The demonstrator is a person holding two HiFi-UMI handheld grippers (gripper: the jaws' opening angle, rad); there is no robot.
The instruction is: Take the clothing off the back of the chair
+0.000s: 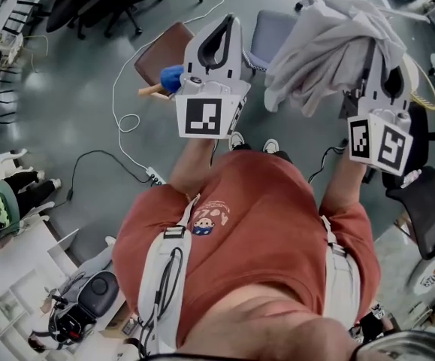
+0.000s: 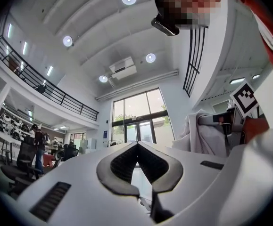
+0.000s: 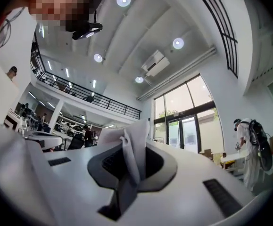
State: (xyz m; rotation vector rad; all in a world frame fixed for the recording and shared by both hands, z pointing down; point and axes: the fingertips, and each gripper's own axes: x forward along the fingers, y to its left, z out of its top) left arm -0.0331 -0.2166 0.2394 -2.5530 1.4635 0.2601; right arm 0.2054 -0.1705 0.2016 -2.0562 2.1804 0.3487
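A pale grey garment (image 1: 330, 43) hangs bunched in the air above a grey chair (image 1: 271, 34) on the floor below. My right gripper (image 1: 373, 51) is shut on it. In the right gripper view a fold of the cloth (image 3: 135, 147) stands pinched between the jaws of the right gripper (image 3: 132, 142). My left gripper (image 1: 227, 19) is raised beside it, shut and empty; its pads meet at the tips of the left gripper (image 2: 137, 143). The left gripper view shows the garment (image 2: 197, 135) at the right.
A brown chair (image 1: 163, 47) with a blue thing (image 1: 170, 77) on it stands left of the grey one. A white cable (image 1: 127, 119) and a power strip (image 1: 155, 177) lie on the floor. Black office chairs (image 1: 104, 2) stand at the far left, another (image 1: 431, 209) at the right.
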